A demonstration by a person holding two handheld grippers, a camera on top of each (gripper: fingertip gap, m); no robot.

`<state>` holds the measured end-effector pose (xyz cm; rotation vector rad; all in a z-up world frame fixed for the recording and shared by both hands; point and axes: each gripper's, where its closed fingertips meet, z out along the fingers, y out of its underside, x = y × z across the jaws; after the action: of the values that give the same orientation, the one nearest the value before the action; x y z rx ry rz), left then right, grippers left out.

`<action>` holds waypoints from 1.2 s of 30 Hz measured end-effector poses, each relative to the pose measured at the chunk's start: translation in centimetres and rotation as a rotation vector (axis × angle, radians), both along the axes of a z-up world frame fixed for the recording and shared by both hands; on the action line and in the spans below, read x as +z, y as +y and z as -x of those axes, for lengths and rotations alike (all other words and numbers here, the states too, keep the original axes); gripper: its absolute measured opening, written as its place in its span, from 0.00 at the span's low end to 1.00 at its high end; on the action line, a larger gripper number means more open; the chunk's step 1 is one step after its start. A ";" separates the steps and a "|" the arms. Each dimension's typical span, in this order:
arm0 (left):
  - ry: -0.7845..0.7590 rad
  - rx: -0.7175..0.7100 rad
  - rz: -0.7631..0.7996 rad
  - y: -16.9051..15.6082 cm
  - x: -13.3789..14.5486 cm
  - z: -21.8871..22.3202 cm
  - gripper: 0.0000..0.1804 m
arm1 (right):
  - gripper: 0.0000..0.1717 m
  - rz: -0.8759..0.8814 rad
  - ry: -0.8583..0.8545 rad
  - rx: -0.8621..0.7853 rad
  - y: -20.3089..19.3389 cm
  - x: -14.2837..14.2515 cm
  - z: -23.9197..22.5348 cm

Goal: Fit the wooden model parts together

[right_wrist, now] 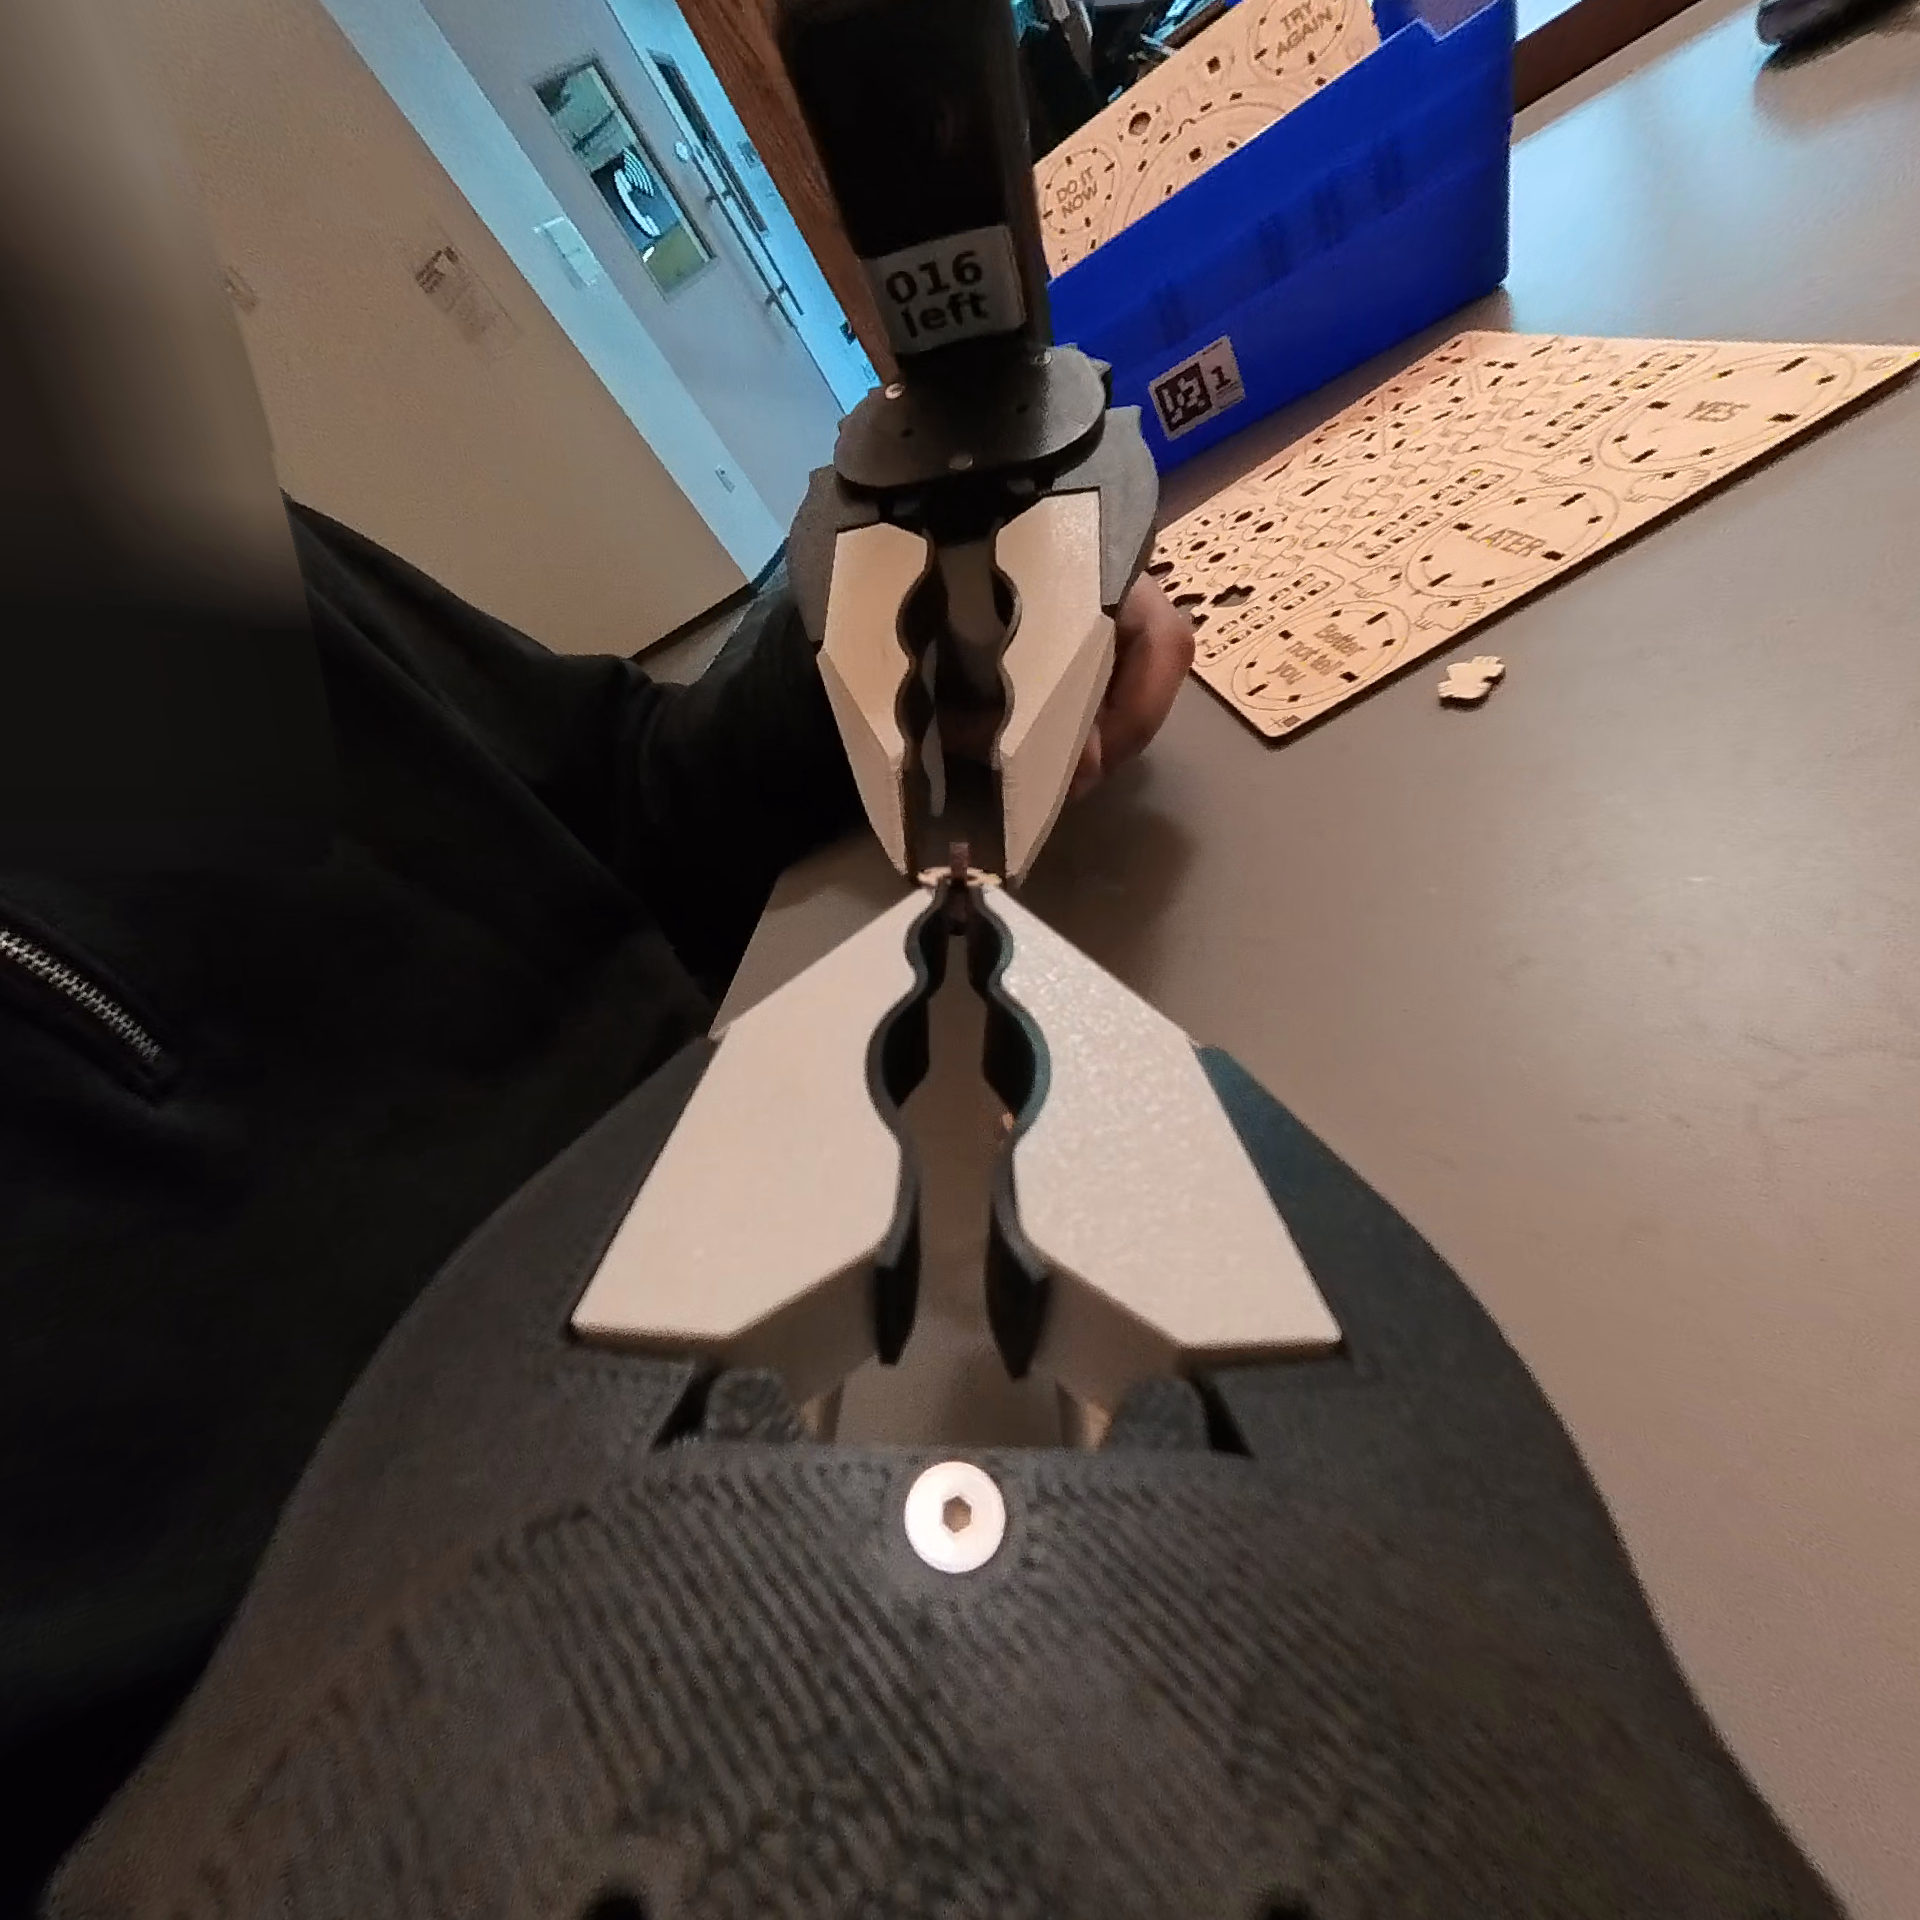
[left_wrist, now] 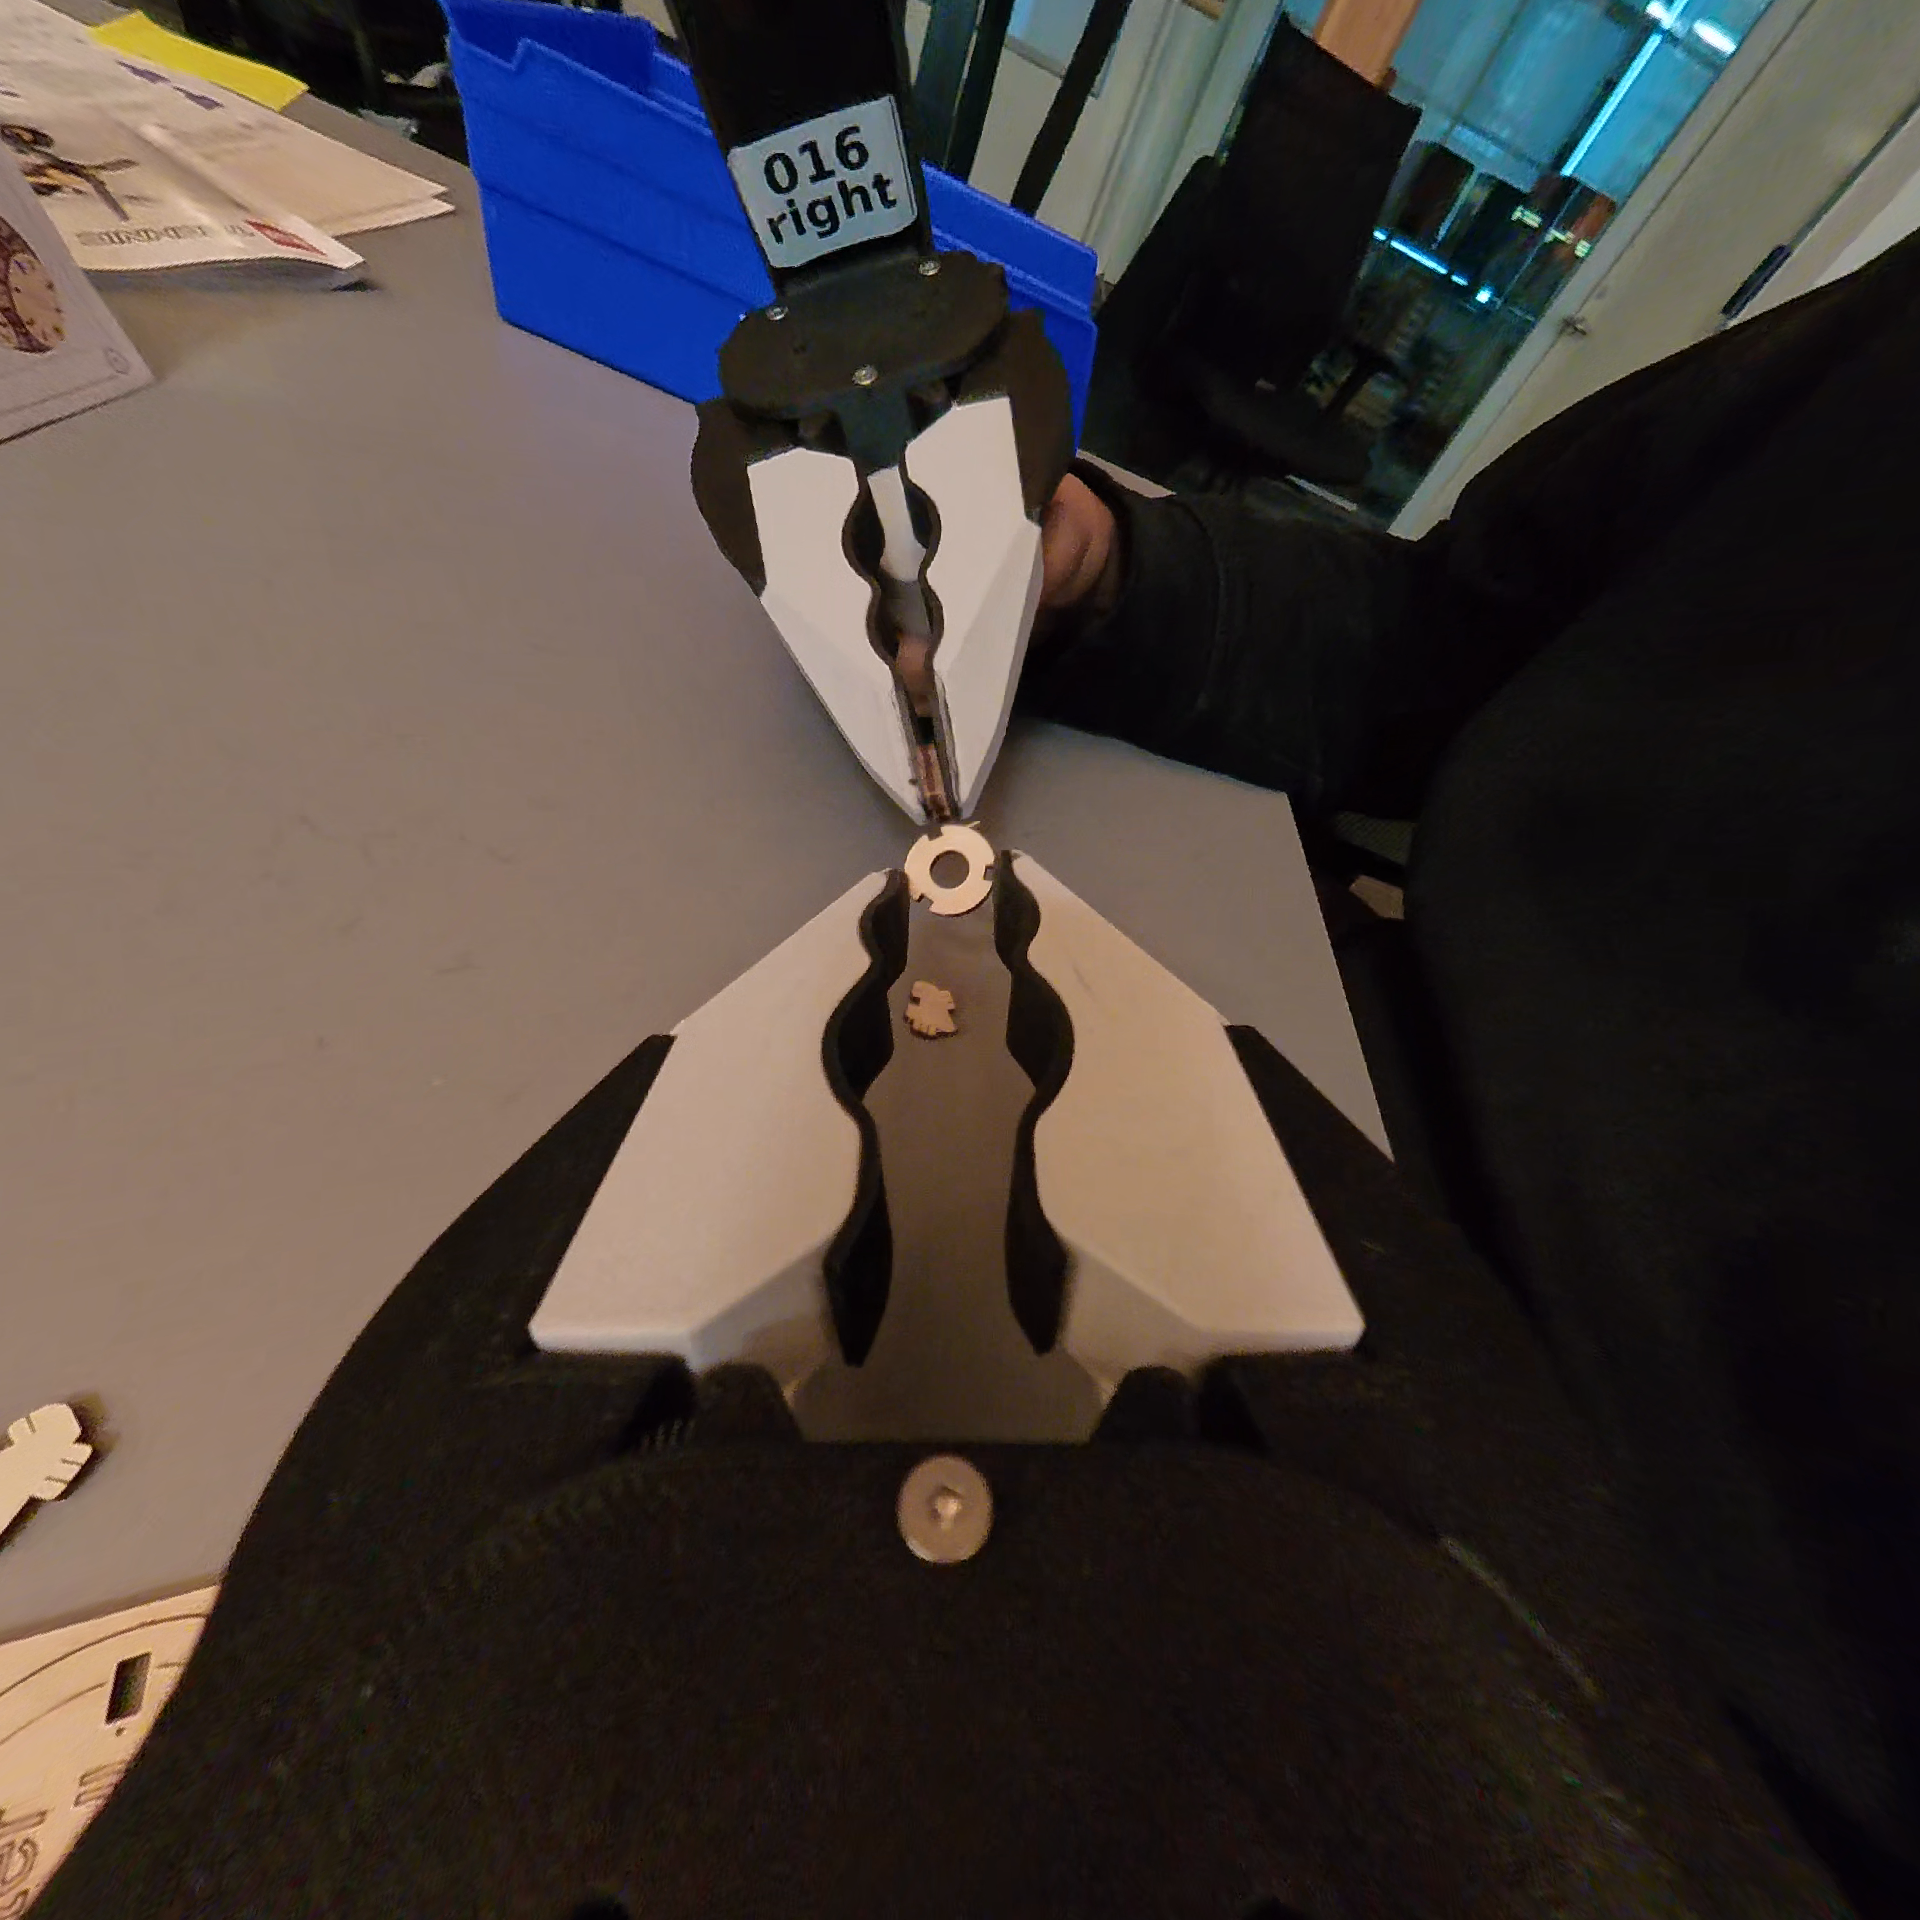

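Note:
My left gripper [left_wrist: 953, 871] is shut on a small flat wooden ring [left_wrist: 977, 891] with notches in its rim, held level by its sides above the grey table [left_wrist: 312, 727]. My right gripper [left_wrist: 940, 810] comes in from the far side, shut on a thin wooden piece [left_wrist: 932, 769] held edge on. The end of that piece sits at the ring's far edge. In the right wrist view my right gripper [right_wrist: 958, 902] grips the thin piece [right_wrist: 957, 855], and the ring [right_wrist: 982, 878] shows edge on between the left gripper's fingertips [right_wrist: 1013, 862].
A small wooden cut-out [left_wrist: 932, 1010] lies on the table under my left gripper, another [left_wrist: 42, 1455] at the left. A blue bin [left_wrist: 603, 208] and papers [left_wrist: 208, 177] lie beyond. A laser-cut wooden sheet [right_wrist: 1507, 499] and a loose piece [right_wrist: 1470, 677] lie to the right. A person's dark sleeve [left_wrist: 1247, 623] borders the table edge. My two grippers' fingertips are within a few centimetres of each other. The small wooden cut-out [left_wrist: 932, 1010] is about 7 cm from both grippers' fingertips.

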<state>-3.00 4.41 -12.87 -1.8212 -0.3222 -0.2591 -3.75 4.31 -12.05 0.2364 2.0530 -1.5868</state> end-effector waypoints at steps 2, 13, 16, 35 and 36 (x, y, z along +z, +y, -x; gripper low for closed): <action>-0.001 -0.007 -0.005 0.0 0.1 -0.1 0.09 | 0.00 -0.014 0.015 0.012 -0.1 -0.2 -0.3; -0.003 -0.027 -0.018 0.0 0.2 -0.4 0.09 | 0.00 -0.040 0.015 0.021 -0.1 -0.6 -0.5; 0.001 -0.026 -0.021 0.0 0.3 -0.4 0.09 | 0.00 -0.036 0.011 0.021 -0.1 -0.5 -0.5; 0.003 -0.038 -0.059 -0.1 1.0 -0.6 0.09 | 0.00 0.004 0.041 0.030 -0.2 0.1 -0.8; 0.004 -0.039 -0.059 0.0 0.9 -0.7 0.09 | 0.00 0.003 0.040 0.032 -0.1 0.1 -0.8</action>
<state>-2.34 4.36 -11.92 -1.7713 -0.2740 -0.2896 -2.92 4.16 -11.95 0.1717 2.0742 -1.5869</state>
